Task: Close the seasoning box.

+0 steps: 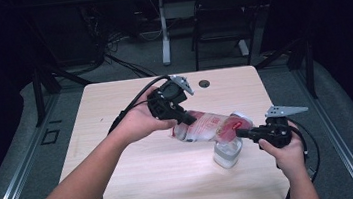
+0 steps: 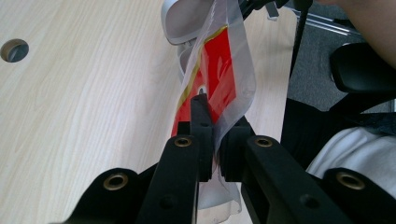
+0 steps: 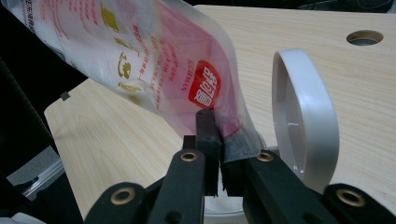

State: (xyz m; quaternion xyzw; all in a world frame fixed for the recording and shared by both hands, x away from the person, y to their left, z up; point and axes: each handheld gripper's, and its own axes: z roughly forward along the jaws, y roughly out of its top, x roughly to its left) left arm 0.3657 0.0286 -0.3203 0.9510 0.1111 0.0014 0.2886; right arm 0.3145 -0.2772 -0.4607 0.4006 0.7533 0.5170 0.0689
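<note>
High view: a person's left hand [image 1: 137, 121] is holding the left gripper [image 1: 187, 121] over the middle of the light wooden table [image 1: 121, 161], and its jaws are pinching the left end of a clear plastic pouch [image 1: 210, 126] with red print. The right hand [image 1: 286, 155] is holding the right gripper [image 1: 241, 133] near the table's right edge, and its jaws are pinching the pouch's right end. The pouch is hanging between the two grippers, lifted off the table and sloping down toward the right. A clear jar [image 1: 227, 153] is standing on the table just under the pouch's right end, with its white hinged lid [image 1: 242, 118] flipped up at the far side. A round cable hole [image 1: 204, 83] is sitting near the table's far edge.

Left gripper view: both black jaws are pressing together on the pouch [image 2: 219, 79], with the film caught between them; the white lid [image 2: 184, 23] is showing beyond it.

Right gripper view: both jaws are clamping the pouch's [image 3: 154, 70] lower corner; the white lid [image 3: 303, 116] is standing upright just to the right, and the jar's rim is showing below the jaws.
</note>
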